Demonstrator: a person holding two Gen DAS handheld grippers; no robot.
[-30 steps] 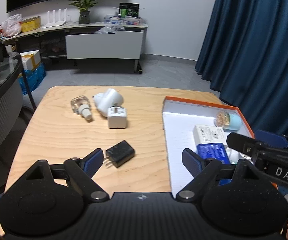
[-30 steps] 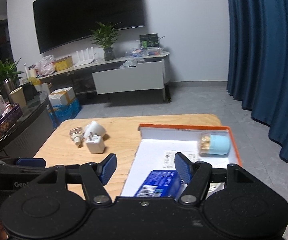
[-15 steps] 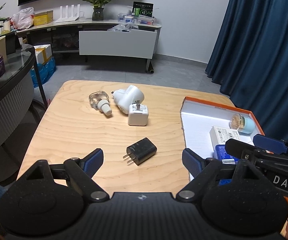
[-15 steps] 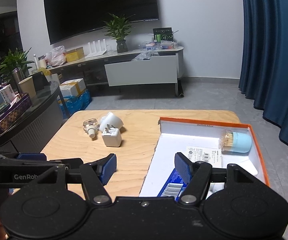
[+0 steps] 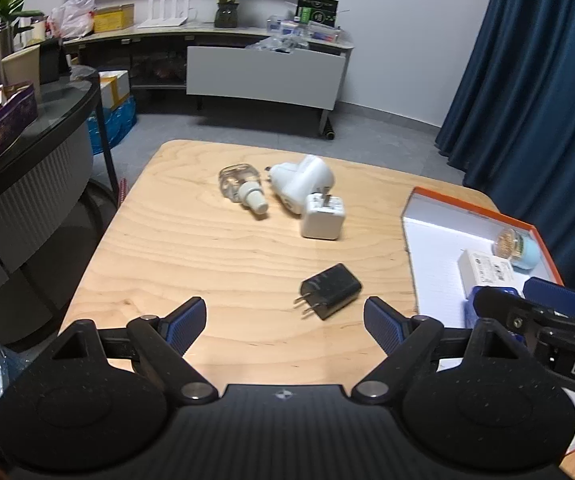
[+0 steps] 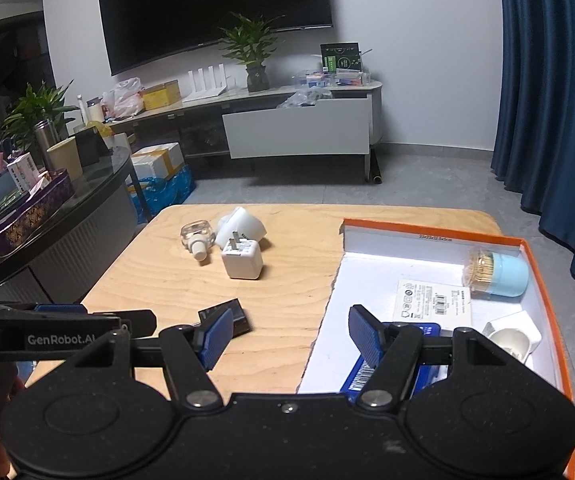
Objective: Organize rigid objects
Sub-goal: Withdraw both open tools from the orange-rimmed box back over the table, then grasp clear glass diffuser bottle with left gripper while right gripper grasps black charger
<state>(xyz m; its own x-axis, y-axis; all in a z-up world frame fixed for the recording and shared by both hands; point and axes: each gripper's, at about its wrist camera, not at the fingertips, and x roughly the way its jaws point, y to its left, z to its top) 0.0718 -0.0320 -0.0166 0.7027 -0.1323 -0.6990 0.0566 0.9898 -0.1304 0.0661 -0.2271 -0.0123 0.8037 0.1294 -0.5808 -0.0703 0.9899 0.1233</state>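
Note:
A black charger (image 5: 330,290) (image 6: 229,314) lies on the wooden table (image 5: 191,248), just ahead of my open, empty left gripper (image 5: 285,320). Farther back lie a white cube charger (image 5: 322,222) (image 6: 243,263), a white plug-in device (image 5: 301,182) (image 6: 241,226) and a clear bottle with a white cap (image 5: 241,188) (image 6: 196,239). The orange-rimmed white box (image 5: 431,240) (image 6: 427,256) on the right holds a blue toothpick jar (image 6: 497,274), a white carton (image 6: 433,300), a blue box (image 6: 395,356) and a white piece (image 6: 513,336). My right gripper (image 6: 291,332) is open and empty above the box's left edge.
A dark glass side table (image 6: 47,216) with boxes stands to the left. A TV stand (image 6: 295,124) with a plant is at the back wall. A blue curtain (image 6: 555,120) hangs on the right. The left gripper's body shows in the right wrist view (image 6: 59,334).
Both grippers have pulled back and up from the table, so the objects look farther off and lie more to the right in the left wrist view. The objects have not moved.

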